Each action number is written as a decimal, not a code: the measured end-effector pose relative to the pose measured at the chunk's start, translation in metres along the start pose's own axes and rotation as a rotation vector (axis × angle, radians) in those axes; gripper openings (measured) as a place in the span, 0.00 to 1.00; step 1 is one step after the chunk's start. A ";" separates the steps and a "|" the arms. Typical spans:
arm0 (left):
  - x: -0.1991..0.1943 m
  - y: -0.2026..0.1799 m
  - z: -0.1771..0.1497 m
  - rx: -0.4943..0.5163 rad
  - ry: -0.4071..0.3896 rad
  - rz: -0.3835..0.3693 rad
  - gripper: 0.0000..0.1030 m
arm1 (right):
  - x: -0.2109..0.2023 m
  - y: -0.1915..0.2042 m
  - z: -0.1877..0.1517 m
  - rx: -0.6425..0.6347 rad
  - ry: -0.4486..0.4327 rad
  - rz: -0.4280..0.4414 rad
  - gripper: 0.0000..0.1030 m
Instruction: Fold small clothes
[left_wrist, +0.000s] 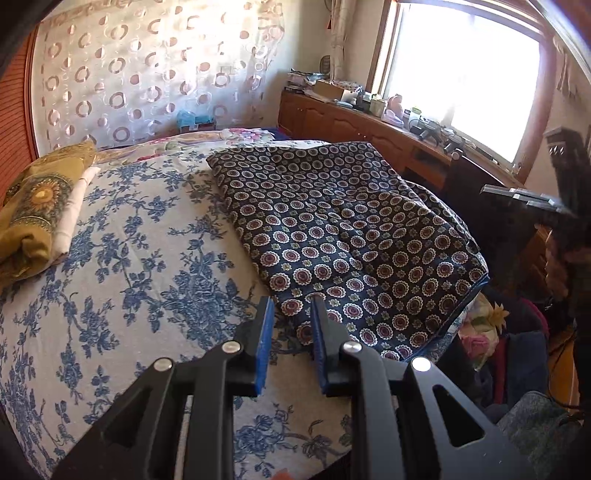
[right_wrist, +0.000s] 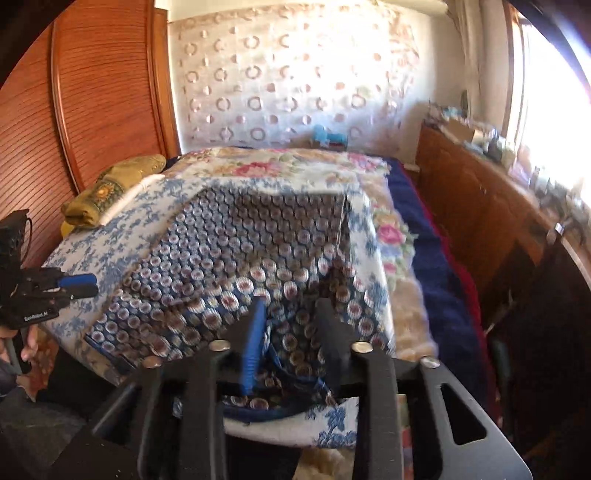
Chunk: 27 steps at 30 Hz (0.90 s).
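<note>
A dark navy garment printed with ringed circles lies folded flat on the bed's blue-flowered sheet. My left gripper hovers just short of the garment's near corner. Its blue pads stand a little apart with nothing between them. In the blurred right wrist view the same garment spreads out ahead. My right gripper hangs over its near edge, fingers apart, and the cloth lies below them without being pinched. The left gripper shows at the left edge of that view.
An olive-yellow folded cloth lies at the far left of the bed. A wooden cabinet loaded with small items runs under the window. A wooden wardrobe stands to the left. Heaped clothes lie beside the bed at the right.
</note>
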<state>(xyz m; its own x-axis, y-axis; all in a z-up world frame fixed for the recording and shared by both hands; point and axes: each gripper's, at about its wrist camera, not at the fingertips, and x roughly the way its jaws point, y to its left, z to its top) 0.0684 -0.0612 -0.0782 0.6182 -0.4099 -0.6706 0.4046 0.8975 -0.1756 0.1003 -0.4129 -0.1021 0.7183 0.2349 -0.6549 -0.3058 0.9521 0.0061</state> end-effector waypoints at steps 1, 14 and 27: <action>0.002 -0.001 0.000 0.001 0.004 0.000 0.17 | 0.005 -0.001 -0.003 0.011 0.013 0.009 0.34; 0.008 0.005 -0.004 -0.014 0.022 0.012 0.17 | 0.082 0.037 -0.028 0.030 0.142 0.184 0.04; 0.000 0.020 -0.003 -0.049 -0.001 0.030 0.17 | 0.055 0.049 0.000 0.059 0.001 0.210 0.18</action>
<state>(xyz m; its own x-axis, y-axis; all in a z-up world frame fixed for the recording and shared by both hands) 0.0743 -0.0426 -0.0839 0.6302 -0.3832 -0.6753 0.3526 0.9161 -0.1908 0.1243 -0.3531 -0.1377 0.6415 0.4294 -0.6356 -0.4119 0.8919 0.1869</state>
